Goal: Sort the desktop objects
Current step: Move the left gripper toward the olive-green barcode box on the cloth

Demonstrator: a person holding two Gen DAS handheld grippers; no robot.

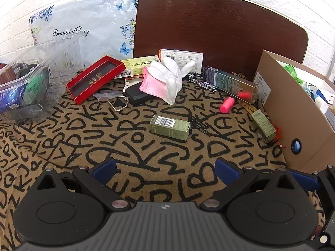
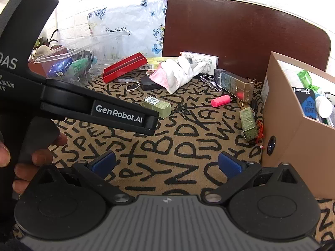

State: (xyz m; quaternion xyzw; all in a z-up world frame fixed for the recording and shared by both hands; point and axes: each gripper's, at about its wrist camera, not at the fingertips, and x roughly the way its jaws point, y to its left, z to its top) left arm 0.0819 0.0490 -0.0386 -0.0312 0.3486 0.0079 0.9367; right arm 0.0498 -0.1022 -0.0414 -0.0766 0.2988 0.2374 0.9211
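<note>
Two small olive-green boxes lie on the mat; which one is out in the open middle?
The olive-green box with the barcode label, lying alone mid-mat. The other olive-green box sits beside the cardboard box.

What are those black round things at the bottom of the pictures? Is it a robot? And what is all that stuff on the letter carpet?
No robot: a person holds two grabbing tools. Each has a camera looking along its blue fingers. One picture is from the left hand-held gripper, the other from the right hand-held gripper. Both are open and hold nothing. On the letter-patterned cloth lie a small green box, a white glove, a red tray and a pink tube. A cardboard box stands at the right, a clear plastic bin at the left.
</note>
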